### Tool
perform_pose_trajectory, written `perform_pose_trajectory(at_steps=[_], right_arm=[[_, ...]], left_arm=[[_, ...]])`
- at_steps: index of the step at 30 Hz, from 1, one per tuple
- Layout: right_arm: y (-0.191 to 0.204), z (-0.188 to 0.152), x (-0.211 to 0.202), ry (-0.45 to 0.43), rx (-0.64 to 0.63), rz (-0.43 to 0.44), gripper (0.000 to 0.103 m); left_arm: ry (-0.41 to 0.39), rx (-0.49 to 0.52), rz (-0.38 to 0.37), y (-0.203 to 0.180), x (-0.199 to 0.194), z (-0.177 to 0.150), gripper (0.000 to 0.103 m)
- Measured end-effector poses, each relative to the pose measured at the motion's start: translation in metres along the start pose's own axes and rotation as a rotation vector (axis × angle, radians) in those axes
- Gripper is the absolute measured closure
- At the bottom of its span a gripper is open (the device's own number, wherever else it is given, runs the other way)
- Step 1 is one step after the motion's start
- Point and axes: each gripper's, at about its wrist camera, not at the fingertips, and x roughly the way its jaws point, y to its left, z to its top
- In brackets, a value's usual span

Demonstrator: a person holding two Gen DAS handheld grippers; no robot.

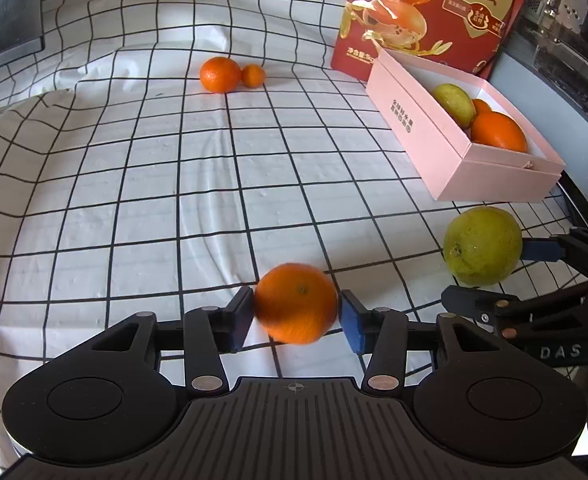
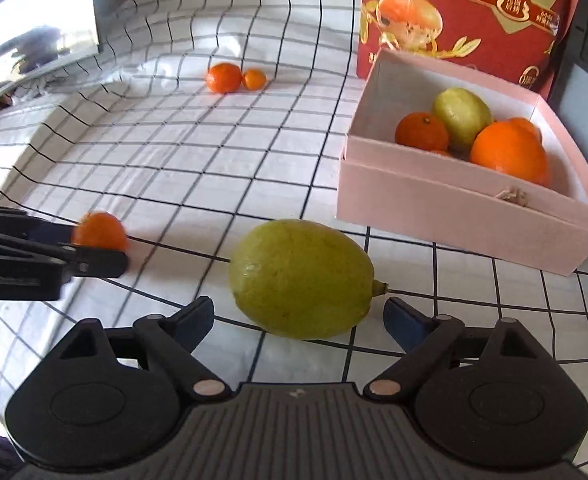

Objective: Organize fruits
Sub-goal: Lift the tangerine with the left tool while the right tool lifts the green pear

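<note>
Behind the pink box (image 1: 421, 136), a red bag (image 1: 433, 12) bears large gold characters "鹅蛋". The box's long side carries small print, too small to read. "DAS" marks the right gripper (image 1: 489, 276).

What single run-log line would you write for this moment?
left claw: open around orange | right claw: open around green lemon | pink box: partly filled

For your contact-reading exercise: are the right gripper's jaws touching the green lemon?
Apart. The right wrist view shows cloth between each of the right gripper's jaws and the green lemon.
</note>
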Motion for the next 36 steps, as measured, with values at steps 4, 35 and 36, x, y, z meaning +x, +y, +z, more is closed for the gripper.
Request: perform_pose_trajectory(at_steps=[4,35,36], right_arm=[[0.002,-0.002,-0.004,-0.007,-0.011,-0.008,0.010],[0.003,0.016,-0.019,-0.107,0.029,-0.103,0.013],[0.005,0.015,-0.019,-0.103,0.013,-0.100,0.013]], left_arm=[[0.001,0.020,0.003,-0.002,0.000,-0.001,0.048],[0.030,-0.014,-0.012,0.002,0.001,0.004,0.047],[0.032,-0.015,-0.012,0.002,0.001,0.004,0.047]])
